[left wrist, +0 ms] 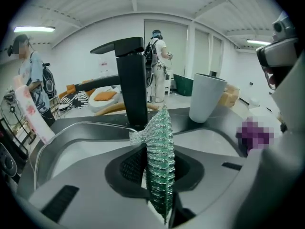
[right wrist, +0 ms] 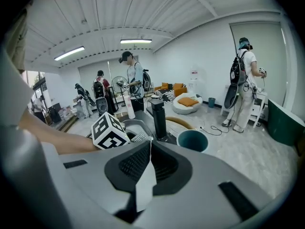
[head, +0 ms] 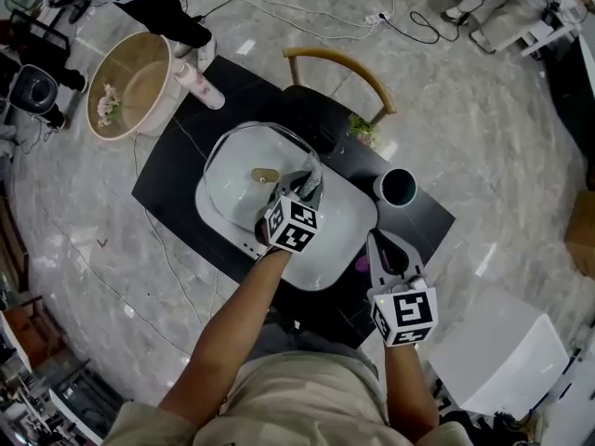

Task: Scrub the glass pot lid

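The glass pot lid (head: 244, 186) lies in the white sink (head: 344, 235) on the black table, its brown knob (head: 265, 175) facing up. My left gripper (head: 310, 182) hovers over the lid's right side, shut on a green and silver mesh scrubber (left wrist: 161, 161) that stands upright between its jaws. A black faucet (left wrist: 131, 80) rises just beyond the scrubber. My right gripper (head: 385, 247) is over the sink's right edge with its jaws together and nothing in them; in its own view the gripper (right wrist: 149, 146) points toward the faucet (right wrist: 158, 118).
A teal-lined cup (head: 397, 187) stands on the table right of the sink. A pink bottle (head: 200, 85) lies at the far left corner beside a beige tub (head: 130, 86). A wooden chair (head: 340, 71) and small plant (head: 361, 128) are behind; cables cross the floor. Several people stand around the room.
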`<state>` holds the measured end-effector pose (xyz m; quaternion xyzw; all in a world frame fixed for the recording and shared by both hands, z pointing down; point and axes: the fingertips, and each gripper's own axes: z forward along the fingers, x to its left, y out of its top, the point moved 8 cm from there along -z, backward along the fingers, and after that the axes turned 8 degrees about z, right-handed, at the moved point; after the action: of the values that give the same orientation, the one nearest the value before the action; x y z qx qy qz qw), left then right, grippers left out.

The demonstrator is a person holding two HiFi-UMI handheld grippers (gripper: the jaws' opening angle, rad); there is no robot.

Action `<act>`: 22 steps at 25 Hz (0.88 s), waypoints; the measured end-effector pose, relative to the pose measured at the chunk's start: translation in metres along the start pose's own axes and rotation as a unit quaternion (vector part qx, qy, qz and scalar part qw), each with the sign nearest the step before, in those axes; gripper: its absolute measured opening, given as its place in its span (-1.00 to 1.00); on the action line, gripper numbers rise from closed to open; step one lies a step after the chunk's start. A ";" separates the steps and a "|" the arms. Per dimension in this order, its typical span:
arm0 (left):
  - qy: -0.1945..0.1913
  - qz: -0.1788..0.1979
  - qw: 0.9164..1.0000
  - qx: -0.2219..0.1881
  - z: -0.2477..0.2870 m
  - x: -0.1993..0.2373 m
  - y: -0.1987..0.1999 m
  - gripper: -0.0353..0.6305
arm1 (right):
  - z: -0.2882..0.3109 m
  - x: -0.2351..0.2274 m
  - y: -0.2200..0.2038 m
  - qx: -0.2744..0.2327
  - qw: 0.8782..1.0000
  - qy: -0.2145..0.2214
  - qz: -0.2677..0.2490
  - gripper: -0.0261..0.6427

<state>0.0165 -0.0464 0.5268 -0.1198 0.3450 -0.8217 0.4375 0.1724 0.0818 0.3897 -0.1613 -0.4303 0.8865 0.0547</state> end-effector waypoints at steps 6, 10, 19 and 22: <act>-0.004 -0.001 1.000 -0.004 -0.003 0.003 0.000 -0.63 | 0.002 0.003 0.000 -0.001 1.000 0.003 0.001 -0.85; -0.003 -0.003 1.000 -0.004 -0.003 0.003 -0.002 -0.63 | 0.004 0.005 0.000 0.001 1.000 0.006 -0.001 -0.85; 0.025 0.006 1.000 0.017 -0.029 0.036 -0.041 -0.64 | 0.020 0.023 0.002 0.010 1.000 0.025 -0.014 -0.85; 0.058 -0.015 0.997 0.046 -0.053 0.072 -0.081 -0.64 | 0.032 0.039 0.005 0.013 0.999 0.042 -0.021 -0.85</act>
<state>-0.1041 -0.0492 0.5351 -0.0569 0.3296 -0.8488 0.4095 0.1252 0.0640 0.3954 -0.1883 -0.4191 0.8832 0.0938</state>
